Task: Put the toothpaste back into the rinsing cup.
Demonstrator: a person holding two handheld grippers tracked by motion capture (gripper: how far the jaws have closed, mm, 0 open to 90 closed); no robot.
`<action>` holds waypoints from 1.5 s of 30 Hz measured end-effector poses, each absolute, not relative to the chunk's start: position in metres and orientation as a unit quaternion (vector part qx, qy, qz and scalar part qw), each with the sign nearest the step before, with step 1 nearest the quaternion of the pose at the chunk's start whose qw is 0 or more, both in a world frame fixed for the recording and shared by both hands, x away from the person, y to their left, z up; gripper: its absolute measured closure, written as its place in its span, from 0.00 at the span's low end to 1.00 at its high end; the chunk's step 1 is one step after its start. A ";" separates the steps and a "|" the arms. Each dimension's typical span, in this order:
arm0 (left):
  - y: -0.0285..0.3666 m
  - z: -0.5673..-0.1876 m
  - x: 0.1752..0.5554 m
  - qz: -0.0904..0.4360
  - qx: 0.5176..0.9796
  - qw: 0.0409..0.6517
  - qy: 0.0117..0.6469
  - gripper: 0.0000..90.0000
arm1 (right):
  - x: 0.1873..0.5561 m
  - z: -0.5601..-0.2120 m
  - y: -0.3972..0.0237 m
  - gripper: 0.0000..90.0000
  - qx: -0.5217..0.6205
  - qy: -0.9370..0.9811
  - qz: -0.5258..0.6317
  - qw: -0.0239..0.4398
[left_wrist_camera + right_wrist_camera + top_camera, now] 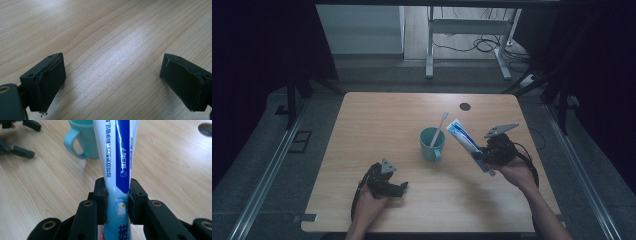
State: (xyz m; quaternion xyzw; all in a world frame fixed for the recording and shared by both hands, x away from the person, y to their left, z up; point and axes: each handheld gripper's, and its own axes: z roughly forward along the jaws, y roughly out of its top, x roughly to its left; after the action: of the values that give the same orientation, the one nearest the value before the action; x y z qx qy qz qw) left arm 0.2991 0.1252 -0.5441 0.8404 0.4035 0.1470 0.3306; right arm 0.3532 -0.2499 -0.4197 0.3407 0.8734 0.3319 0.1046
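Toothbrush (440,127) in cup (431,145), overhead.

A white and blue toothpaste tube (117,157) is clamped between the two black jaws of the right gripper (117,202) at the bottom centre of the frame, and it is seen running straight up to the top edge. Its sides are pinched in by the pads. Behind it, at upper left, a teal mug (82,140) is seen standing on the wooden worktop (175,170), handle turned left. The other gripper (15,137) is glimpsed in the upper left corner. A dark round hole (205,128) is caught at upper right.
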 end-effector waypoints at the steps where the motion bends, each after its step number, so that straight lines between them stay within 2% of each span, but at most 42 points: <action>1: 0.125 -0.544 0.299 0.147 0.841 0.330 0.403 0.07 | 0.353 -0.419 -0.249 0.80 0.340 0.872 0.334 0.106; 45: 0.125 -0.544 0.299 0.147 0.840 0.331 0.404 0.07 | 0.382 -0.399 -0.203 0.80 0.328 0.819 0.449 0.142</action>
State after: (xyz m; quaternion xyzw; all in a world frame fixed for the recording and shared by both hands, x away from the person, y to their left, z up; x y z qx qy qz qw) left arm 0.2992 0.1252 -0.5442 0.8397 0.4044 0.1473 0.3311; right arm 0.3818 -0.2031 -0.3985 0.3285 0.8190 0.4487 0.1418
